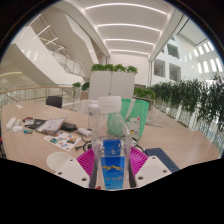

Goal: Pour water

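Gripper view: tongs (112, 163) w/ magenta pads (88, 158) on the inner faces, pinching a clear plastic water bottle (110, 140) from both sides. Bottle stands upright between the fingers, blue label (111, 150) w/ white print facing the cam, pale cap (97, 104) at top. It fills the gap; both pads look pressed to its sides, approx. at label height. Can't tell if the bottle base rests on the table or is lifted.

Just beyond the bottle, a bit to its right: a clear smooth cup/glass (119, 124), round, see-through; contents can't be told. Further right, a mint-green chair (143, 110), hard moulded shape, standing at the table's far edge.

Table (40, 150) is pale, smooth, w/ a rounded near edge. Toward its left side: a clutter of flat papers/booklets (62, 135) and a dark flat item (50, 126), too small to name; count of papers not clear. Near the right finger a dark blue ribbed thing (162, 158) lies at the table's near edge.

Beyond the table: white box planters (110, 82) w/ green foliage, 1 row of tall green plants (190, 100) along the right, curved white balconies and ceiling strip lights.

Count: 1 bottle, 1 cup, 1 green chair, 2 pads.
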Demonstrator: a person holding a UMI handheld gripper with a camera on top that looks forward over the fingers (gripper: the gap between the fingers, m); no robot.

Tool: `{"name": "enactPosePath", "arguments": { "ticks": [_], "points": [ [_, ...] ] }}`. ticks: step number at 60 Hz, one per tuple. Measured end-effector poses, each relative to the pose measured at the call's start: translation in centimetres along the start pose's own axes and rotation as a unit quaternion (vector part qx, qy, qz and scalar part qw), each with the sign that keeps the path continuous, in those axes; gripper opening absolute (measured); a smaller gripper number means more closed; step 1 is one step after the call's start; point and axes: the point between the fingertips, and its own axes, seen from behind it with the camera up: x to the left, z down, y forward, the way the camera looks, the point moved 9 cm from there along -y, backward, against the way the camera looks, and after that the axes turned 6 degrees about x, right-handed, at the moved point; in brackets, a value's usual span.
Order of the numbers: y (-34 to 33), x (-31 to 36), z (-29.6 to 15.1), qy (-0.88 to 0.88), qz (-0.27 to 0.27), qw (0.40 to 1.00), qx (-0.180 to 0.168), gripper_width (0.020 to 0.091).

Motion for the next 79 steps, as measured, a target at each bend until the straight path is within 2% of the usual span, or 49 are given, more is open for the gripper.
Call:
{"name": "enactPosePath", "arguments": {
  "ticks": [2,10,18,21,25,30,34,36,39,41,44,53,65,70,79],
  "points": [
    [0.9,-0.1,2.1,0.014,-0.003,1.000,-0.004,0.0454],
    [0.9,0.3,4.8,0.062,-0.038,0.997,-0.009,0.0453],
    [1.3,0.3,7.5,0.068,-0.037,0.997,0.004,0.0469],
    [1.0,0.2,7.4,0.075,-0.034,0.996,-0.013,0.0468],
    [1.2,0.4,7.8,0.071,-0.033,0.997,-0.014,0.0467],
    [1.4,0.3,7.7,0.076,-0.024,0.997,-0.004,0.0519],
    [0.7,0.3,7.8,0.079,-0.016,0.996,0.027,0.0571],
    [0.2,0.4,7.5,0.080,-0.012,0.996,0.036,0.0649],
    [-0.8,0.8,7.2,0.086,-0.011,0.995,0.044,0.0808],
    [-1.8,0.9,7.0,0.093,-0.006,0.994,0.050,0.0851],
    [-3.2,1.5,6.8,0.098,0.001,0.993,0.062,0.0832],
    [-9.8,3.4,6.7,0.084,0.047,0.991,0.093,0.0834],
    [-20.1,9.1,4.7,0.067,0.081,0.988,0.111,0.0832],
    [-23.4,11.9,3.5,0.089,0.087,0.985,0.117,0.0831],
    [-28.2,16.8,0.3,0.155,0.065,0.978,0.126,0.0836]
  ]
}}
